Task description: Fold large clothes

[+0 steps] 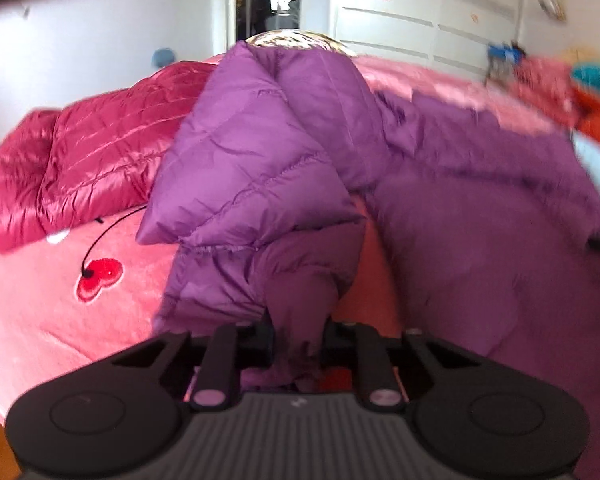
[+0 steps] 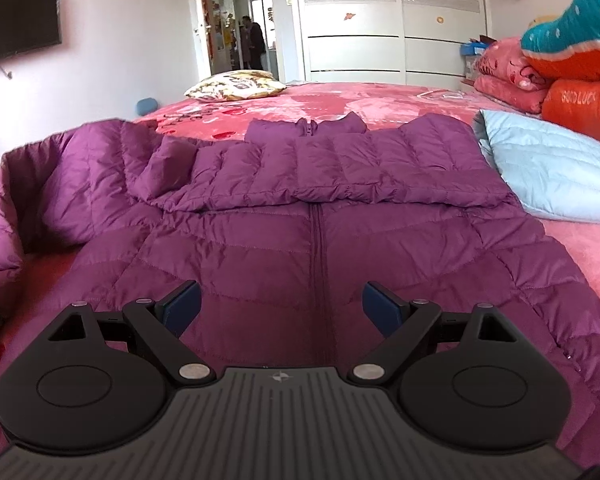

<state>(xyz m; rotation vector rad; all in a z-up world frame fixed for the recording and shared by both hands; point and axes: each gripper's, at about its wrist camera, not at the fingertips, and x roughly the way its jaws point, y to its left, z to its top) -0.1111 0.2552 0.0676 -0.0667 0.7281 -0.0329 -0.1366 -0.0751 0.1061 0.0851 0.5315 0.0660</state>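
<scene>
A purple down jacket point(image 2: 316, 216) lies front-up on the pink bed, zipper toward me, its right sleeve folded across the chest. In the left wrist view my left gripper point(image 1: 298, 340) is shut on the cuff end of the jacket's other sleeve point(image 1: 252, 168), and the purple fabric bunches between the black jaws while the sleeve rises in a hump ahead. My right gripper point(image 2: 282, 308) hovers open over the lower front of the jacket, with nothing between its blue pads point(image 2: 184, 310).
A glossy red down jacket point(image 1: 80, 160) lies left of the purple sleeve. A pale blue padded garment point(image 2: 552, 172) sits at the right, with stacked pink and orange bedding point(image 2: 560, 88) behind it. A patterned pillow point(image 2: 236, 85) rests at the bed's far end, with white wardrobes beyond.
</scene>
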